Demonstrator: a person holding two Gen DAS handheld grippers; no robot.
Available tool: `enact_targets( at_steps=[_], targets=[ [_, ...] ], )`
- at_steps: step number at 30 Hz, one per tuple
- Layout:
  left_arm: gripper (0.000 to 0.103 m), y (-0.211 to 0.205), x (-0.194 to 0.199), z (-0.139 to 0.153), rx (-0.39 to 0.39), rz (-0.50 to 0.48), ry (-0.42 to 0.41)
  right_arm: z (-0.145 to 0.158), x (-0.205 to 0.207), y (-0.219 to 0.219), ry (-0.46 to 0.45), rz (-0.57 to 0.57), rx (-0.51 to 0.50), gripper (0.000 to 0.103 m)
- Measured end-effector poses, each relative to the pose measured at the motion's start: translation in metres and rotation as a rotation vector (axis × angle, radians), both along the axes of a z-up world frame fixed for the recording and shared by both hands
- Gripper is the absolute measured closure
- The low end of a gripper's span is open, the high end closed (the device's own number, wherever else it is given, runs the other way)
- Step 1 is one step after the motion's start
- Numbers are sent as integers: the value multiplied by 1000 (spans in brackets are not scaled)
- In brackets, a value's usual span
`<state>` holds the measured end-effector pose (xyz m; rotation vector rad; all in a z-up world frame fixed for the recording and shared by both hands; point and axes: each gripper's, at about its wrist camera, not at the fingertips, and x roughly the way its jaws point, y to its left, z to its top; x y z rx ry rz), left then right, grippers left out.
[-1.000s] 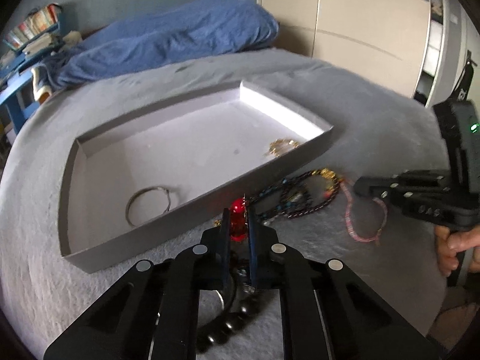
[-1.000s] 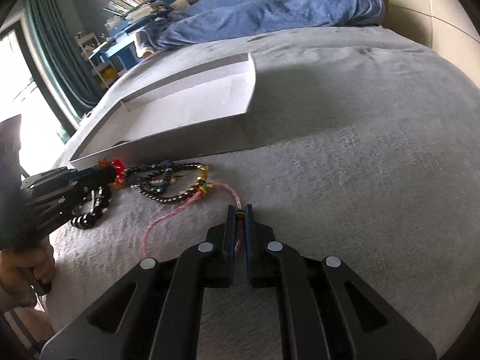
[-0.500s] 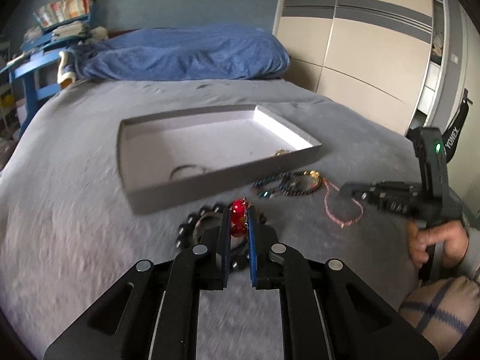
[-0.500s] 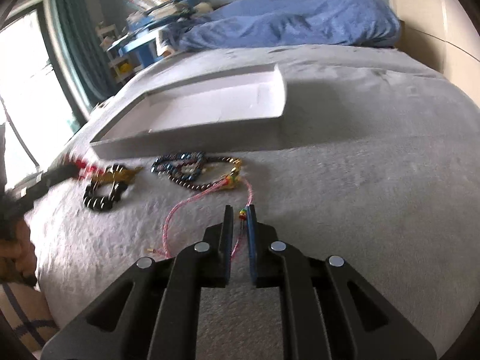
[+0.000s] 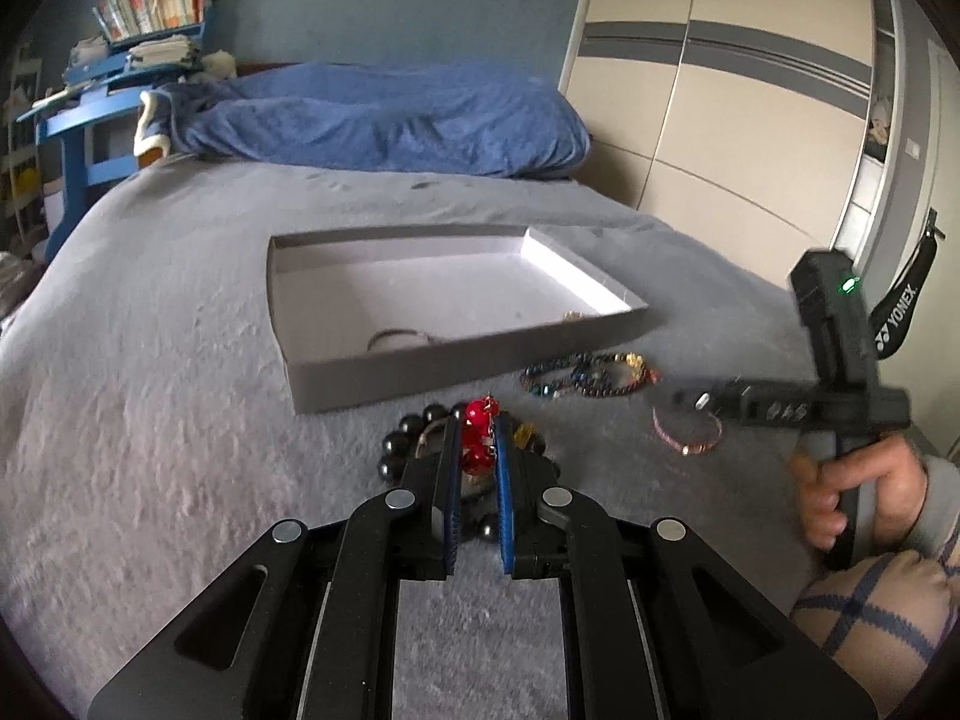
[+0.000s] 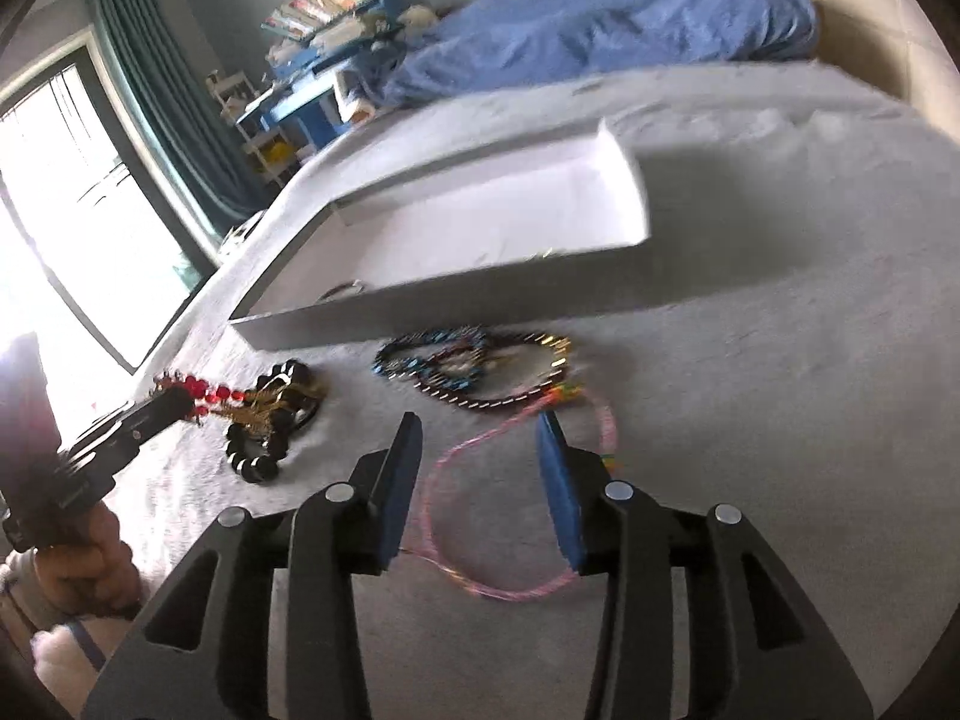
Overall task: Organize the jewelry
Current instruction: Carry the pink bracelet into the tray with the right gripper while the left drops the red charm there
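Observation:
My left gripper is shut on a red bead bracelet, held just above a black bead bracelet; it also shows in the right wrist view. My right gripper is open and empty above a pink cord bracelet lying on the bed. Dark multicoloured bead bracelets lie in front of the shallow grey box. The box holds a silver ring bangle and a small gold piece.
A grey blanket covers the bed. A blue duvet is heaped at the far end. Wardrobe doors stand to the right, a blue shelf and a curtained window to the left.
My right gripper has opened and let go of the pink cord bracelet, which now lies on the bed. My left gripper has pulled back from the box, still holding the red beads.

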<state>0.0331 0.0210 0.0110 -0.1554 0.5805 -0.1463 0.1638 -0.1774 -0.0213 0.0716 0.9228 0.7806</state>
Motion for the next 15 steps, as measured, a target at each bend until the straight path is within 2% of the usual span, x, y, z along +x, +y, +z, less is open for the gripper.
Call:
enact_targets(
  at_steps=[1,2,3,5,9,15],
  targets=[
    [92,1,1,3,-4,2,-6,-3,0,4,5,5,-17,63],
    [92,2,2,8,-10,5,-16,-4,0,6,3,6,-32,69],
    [92,3,3,12,-15,5,-23,-4,-1,8,-1,7,-43,84],
    [92,4,5,22,-25,5,-41,-4,-1,7,4,11,-40,100],
    [92,4,9,40,-16,-3,-71,8,-9,1,-41,8,-11,100],
    [92,9,17,57,-9,7,-88,44,-13,-4,-119,18,53,100]
  ],
)
